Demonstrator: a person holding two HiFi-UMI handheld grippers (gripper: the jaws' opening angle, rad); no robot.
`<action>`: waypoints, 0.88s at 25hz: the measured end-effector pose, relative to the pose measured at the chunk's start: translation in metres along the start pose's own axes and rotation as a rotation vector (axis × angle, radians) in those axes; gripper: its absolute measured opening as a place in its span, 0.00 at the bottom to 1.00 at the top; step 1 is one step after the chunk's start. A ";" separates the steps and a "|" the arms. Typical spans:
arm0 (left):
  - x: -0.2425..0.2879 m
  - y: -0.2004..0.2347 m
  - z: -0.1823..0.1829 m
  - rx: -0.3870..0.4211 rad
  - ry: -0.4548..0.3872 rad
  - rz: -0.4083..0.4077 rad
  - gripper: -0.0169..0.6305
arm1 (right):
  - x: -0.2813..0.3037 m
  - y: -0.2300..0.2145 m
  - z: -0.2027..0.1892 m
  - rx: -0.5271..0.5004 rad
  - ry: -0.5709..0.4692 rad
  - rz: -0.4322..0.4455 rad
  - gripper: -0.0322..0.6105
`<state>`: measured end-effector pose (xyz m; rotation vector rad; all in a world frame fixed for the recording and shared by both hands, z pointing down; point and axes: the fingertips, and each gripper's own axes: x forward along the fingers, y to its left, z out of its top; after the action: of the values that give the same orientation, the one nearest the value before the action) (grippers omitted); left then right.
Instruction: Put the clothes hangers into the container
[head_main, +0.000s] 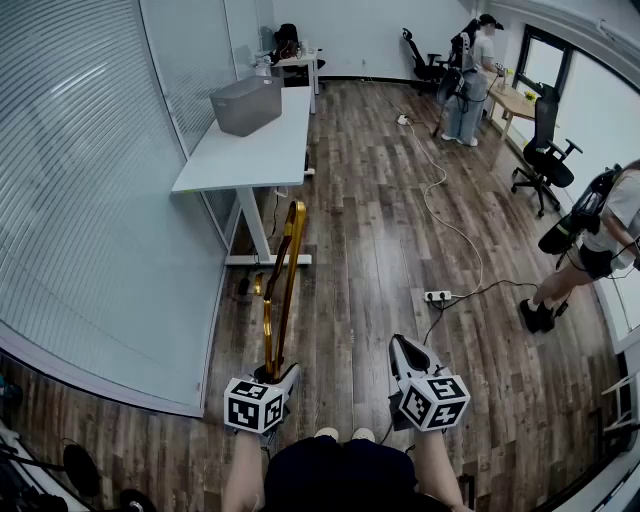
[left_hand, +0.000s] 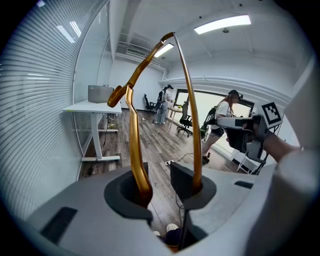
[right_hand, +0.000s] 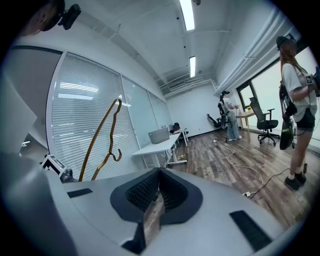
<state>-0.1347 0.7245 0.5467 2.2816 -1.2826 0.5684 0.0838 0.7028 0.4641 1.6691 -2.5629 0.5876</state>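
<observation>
**Item:** hanger (head_main: 283, 280), gold, long and thin.
**Location:** held in the left gripper (head_main: 280, 372), standing up and forward from it, over the wood floor and well short of the counter (head_main: 250, 155).
**Left jaws:** partly closed and gripping the hanger. In the left gripper view its gold bars (left_hand: 134, 130) run down into the pads on either side of the gap (left_hand: 160, 186).
**Right gripper** (head_main: 402, 350)**:** jaws closed together with nothing between them (right_hand: 157, 192), held beside the left gripper.
**Container** (head_main: 246, 105)**:** grey bin on the far part of the counter, well apart from the hanger. What it holds cannot be seen from here.
**Surroundings:** a cable and power strip on the floor, office chairs, and other people across the room.
**Step in hand (judged):** carrying the hanger to the container.
**Handling notes:**
- The grip is near one end, so the long free end is likely to swing. Keep the jaws firm and move evenly.
- Watch the glass partition on the left and the counter edge.
- Bring the hanger over the bin's open top and tip the free end in before opening the jaws.
- The right gripper is free to steady the upper end.
</observation>
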 end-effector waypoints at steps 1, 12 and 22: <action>0.000 0.000 -0.001 -0.001 0.001 -0.002 0.25 | 0.000 0.001 -0.001 0.002 0.002 -0.003 0.09; -0.004 0.015 0.007 0.000 -0.035 -0.031 0.25 | 0.007 0.015 -0.004 0.004 0.002 -0.047 0.10; -0.009 0.029 0.042 -0.015 -0.163 -0.085 0.25 | 0.016 0.037 -0.009 0.006 -0.012 -0.074 0.10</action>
<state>-0.1586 0.6933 0.5128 2.3976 -1.2520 0.3488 0.0427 0.7045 0.4657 1.7656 -2.4971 0.5836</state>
